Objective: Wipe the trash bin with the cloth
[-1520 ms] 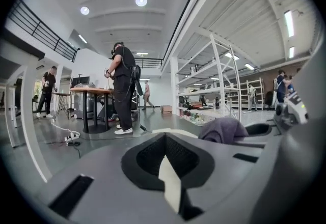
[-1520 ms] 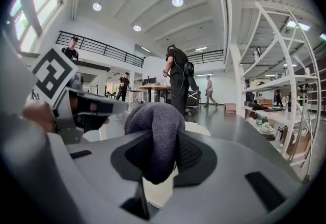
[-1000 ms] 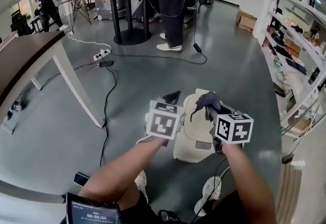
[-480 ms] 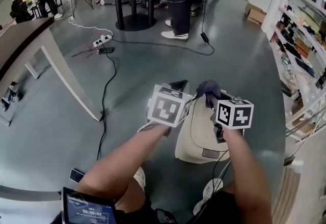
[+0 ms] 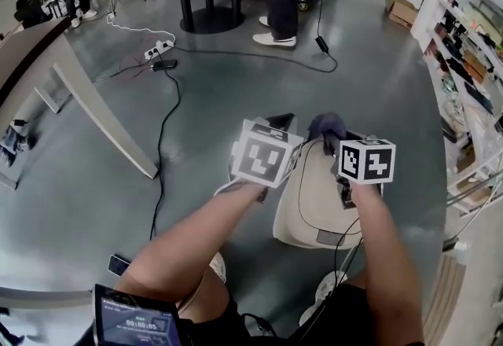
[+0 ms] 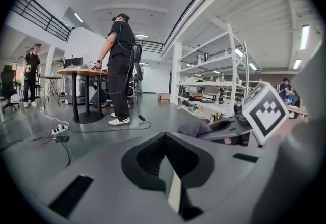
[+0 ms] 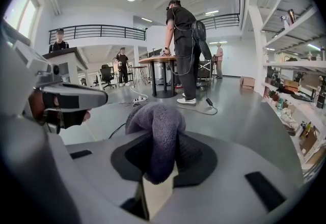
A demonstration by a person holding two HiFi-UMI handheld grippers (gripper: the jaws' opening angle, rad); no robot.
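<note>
A cream trash bin (image 5: 310, 207) stands on the grey floor just ahead of the person's feet. My right gripper (image 5: 331, 137) is above the bin's far edge, shut on a bunched purple cloth (image 5: 326, 125). In the right gripper view the cloth (image 7: 155, 126) bulges up from between the jaws of my right gripper (image 7: 158, 169), with cream bin surface showing below. My left gripper (image 5: 280, 123) hovers by the bin's left far corner. In the left gripper view my left gripper (image 6: 165, 156) has its jaws together with nothing held, and the cloth (image 6: 193, 129) lies to its right.
A black cable (image 5: 161, 140) runs across the floor from a power strip (image 5: 161, 46). A slanted table leg (image 5: 102, 120) stands to the left. A standing person's shoes (image 5: 275, 39) and a round table base (image 5: 212, 18) are ahead. Shelves (image 5: 471, 61) line the right side.
Both grippers drifted slightly to the right over the bin, still side by side. The right gripper has kept its hold on the cloth. The view has tilted down a little.
</note>
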